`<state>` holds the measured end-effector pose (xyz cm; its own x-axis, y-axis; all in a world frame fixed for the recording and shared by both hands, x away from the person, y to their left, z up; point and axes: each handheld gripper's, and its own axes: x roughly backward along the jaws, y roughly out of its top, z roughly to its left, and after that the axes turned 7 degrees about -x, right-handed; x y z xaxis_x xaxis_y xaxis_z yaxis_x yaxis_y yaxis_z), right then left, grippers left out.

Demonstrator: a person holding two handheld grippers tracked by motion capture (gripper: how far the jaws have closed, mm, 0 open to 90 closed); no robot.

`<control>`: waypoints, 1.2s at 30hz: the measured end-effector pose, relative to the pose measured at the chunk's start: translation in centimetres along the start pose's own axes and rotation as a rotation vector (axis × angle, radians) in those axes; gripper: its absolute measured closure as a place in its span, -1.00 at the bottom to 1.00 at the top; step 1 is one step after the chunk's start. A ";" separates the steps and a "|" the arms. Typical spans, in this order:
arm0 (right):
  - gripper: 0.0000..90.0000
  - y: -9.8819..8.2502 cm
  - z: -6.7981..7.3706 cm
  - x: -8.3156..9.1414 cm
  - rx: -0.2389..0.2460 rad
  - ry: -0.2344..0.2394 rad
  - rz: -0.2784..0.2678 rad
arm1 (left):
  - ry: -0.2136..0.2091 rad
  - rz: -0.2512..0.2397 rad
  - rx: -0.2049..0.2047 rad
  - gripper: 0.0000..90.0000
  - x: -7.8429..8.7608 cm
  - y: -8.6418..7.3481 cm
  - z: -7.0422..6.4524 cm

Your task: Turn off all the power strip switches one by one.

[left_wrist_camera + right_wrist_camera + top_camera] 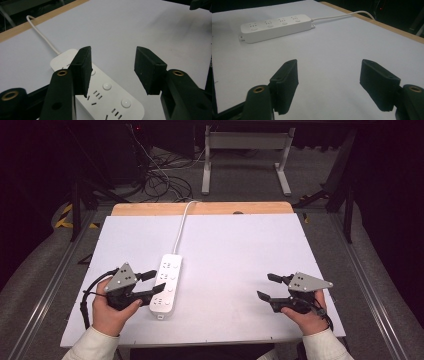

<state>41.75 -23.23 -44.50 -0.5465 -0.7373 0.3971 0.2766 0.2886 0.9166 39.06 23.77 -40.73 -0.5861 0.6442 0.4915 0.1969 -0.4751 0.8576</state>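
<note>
1. Nearest the camera in the high view, your left gripper (148,285) sits at the near left part of the white table surface (240,250), jaws spread and holding nothing; its tips reach right up to the long white plastic power strip (167,283).
2. That strip lies left of the surface's middle, running from near the near edge toward the far edge, with its white cable (182,227) leading off over the wooden far edge (200,208).
3. From the left gripper view, the strip (105,87) passes beneath the left jaw rather than between both. I judge you should shift the gripper sideways until the strip's body is centred in the gap before you close.
4. Grip across the narrow width, on the flat side walls, and keep the pads off the round buttons and sockets.
5. Your right gripper (266,287) waits well apart near the near right corner, jaws wide and empty; in its own view the strip (275,26) lies far ahead. Keep it there unless the strip needs steadying.
6. Watch the cable: it could drag or twist the strip when lifted.
</note>
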 end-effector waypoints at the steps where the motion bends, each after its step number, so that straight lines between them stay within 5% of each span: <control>1: -0.30 0.0 0.0 0.0 -0.002 0.001 0.001 | 0.000 0.000 0.000 0.09 0.0 0.0 0.0; 6: -0.30 0.0 0.0 0.0 -0.001 0.003 0.000 | -0.012 0.014 -0.007 0.13 -0.7 0.3 -0.1; 10: -0.30 -0.1 -0.1 0.0 -0.005 0.003 0.001 | -0.028 0.020 0.024 0.10 -0.7 0.3 0.0; 17: -0.29 -0.1 0.0 0.0 -0.005 0.005 0.002 | -0.120 0.066 0.074 0.24 -1.1 0.3 0.5; 20: -0.29 -0.1 0.0 0.0 -0.004 0.005 0.003 | -0.123 0.074 0.063 0.31 -1.0 0.4 0.6; 29: -0.29 -0.1 0.0 -0.1 -0.005 0.007 0.004 | -0.172 0.223 0.043 0.98 -1.4 1.0 0.7; 31: -0.29 -0.1 0.0 -0.1 -0.005 0.008 0.005 | -0.214 0.239 0.062 1.00 -1.6 1.1 0.9; 36: -0.28 -0.2 0.0 -0.1 -0.007 0.006 0.006 | -0.241 0.291 0.093 1.00 -2.1 1.1 0.7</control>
<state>41.76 -23.18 -44.69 -0.5403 -0.7388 0.4027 0.2858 0.2890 0.9137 41.11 22.32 -40.71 -0.2962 0.6176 0.7285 0.4047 -0.6098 0.6815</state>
